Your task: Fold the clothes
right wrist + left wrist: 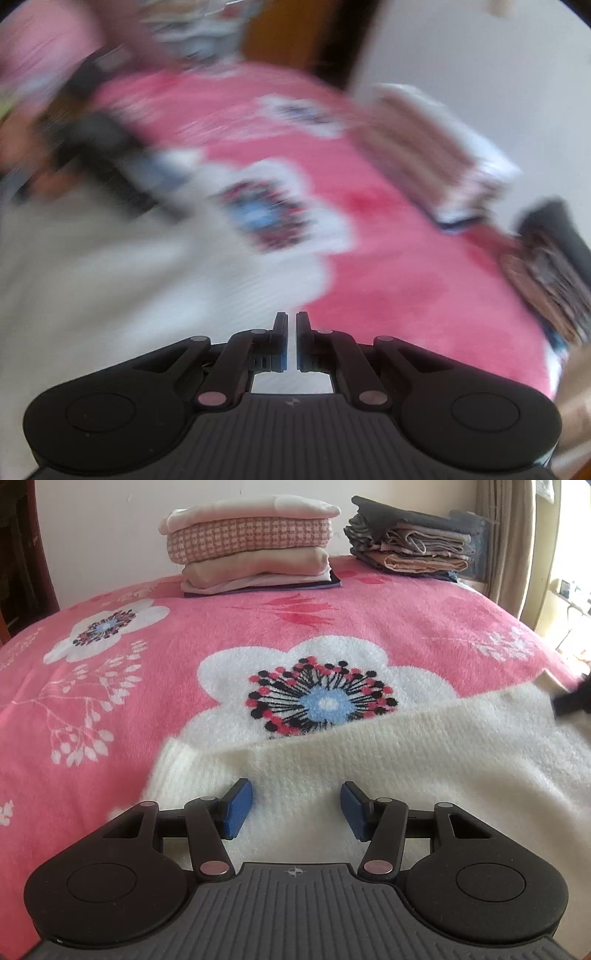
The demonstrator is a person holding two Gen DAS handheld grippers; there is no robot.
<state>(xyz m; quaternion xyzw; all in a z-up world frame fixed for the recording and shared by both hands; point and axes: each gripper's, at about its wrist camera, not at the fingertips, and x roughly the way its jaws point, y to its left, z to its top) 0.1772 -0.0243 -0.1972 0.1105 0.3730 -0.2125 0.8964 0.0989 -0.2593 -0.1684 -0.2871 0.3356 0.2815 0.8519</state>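
A cream-white knit garment [369,760] lies spread on the pink flowered blanket [207,627], its far edge folded over near the big white flower. My left gripper [296,808] hovers over its near part, open, the blue pads wide apart with only cloth beneath them. In the blurred right wrist view the garment [110,280] fills the left side. There my right gripper [291,328] is shut at the garment's right edge, and no cloth shows between its fingers. A dark blurred shape [572,698] sits at the garment's right end.
Two stacks of folded clothes stand at the far edge of the bed: a pink and beige one [255,542] and a grey and brown one [410,539]. A white wall is behind them, a curtain [506,535] at the right. Bare blanket [406,266] lies between garment and stacks.
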